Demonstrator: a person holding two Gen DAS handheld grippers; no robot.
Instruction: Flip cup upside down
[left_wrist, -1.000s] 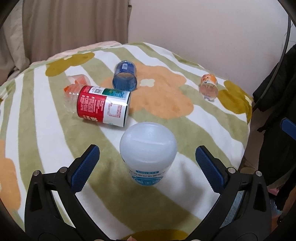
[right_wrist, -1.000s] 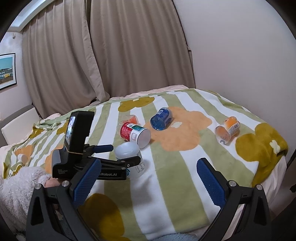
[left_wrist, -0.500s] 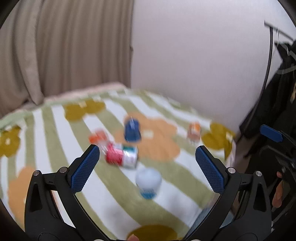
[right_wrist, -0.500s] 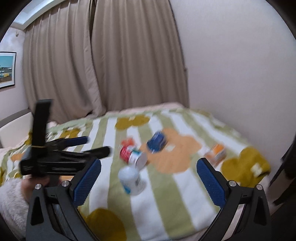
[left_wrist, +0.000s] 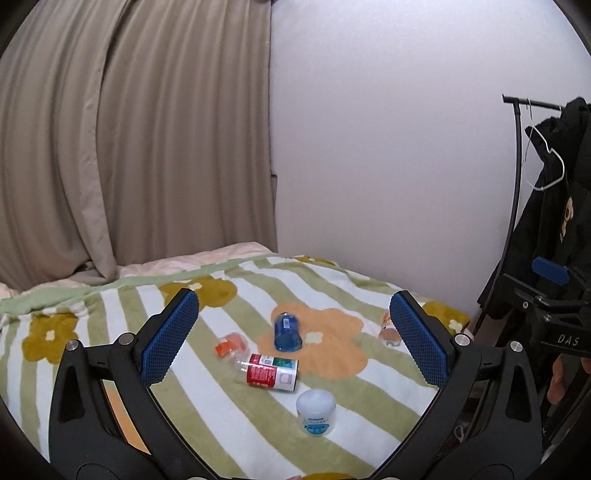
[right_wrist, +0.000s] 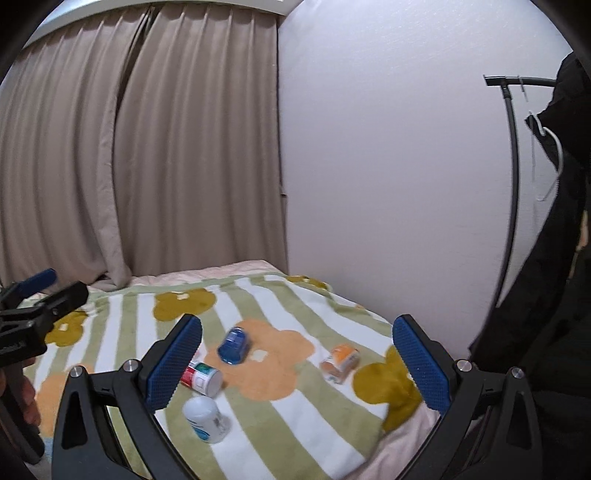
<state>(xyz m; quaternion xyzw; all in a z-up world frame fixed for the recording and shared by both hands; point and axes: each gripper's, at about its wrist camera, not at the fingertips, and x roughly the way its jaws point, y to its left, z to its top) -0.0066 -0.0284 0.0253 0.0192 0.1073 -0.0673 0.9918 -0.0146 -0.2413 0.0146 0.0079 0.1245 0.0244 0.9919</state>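
A white translucent cup stands upside down on the striped flower blanket, near its front edge; it also shows in the right wrist view. My left gripper is open and empty, held well back from and above the cup. My right gripper is open and empty too, also far back from the bed. A red-and-white cup lies on its side just behind the white cup.
A blue cup, an orange cup and a clear orange-capped piece lie on the blanket. Beige curtains and a white wall stand behind. A coat rack with dark coats stands right of the bed.
Both grippers have pulled back and up from the bed. The white cup, close between my left fingers a second ago, now stands small and far off on the blanket.
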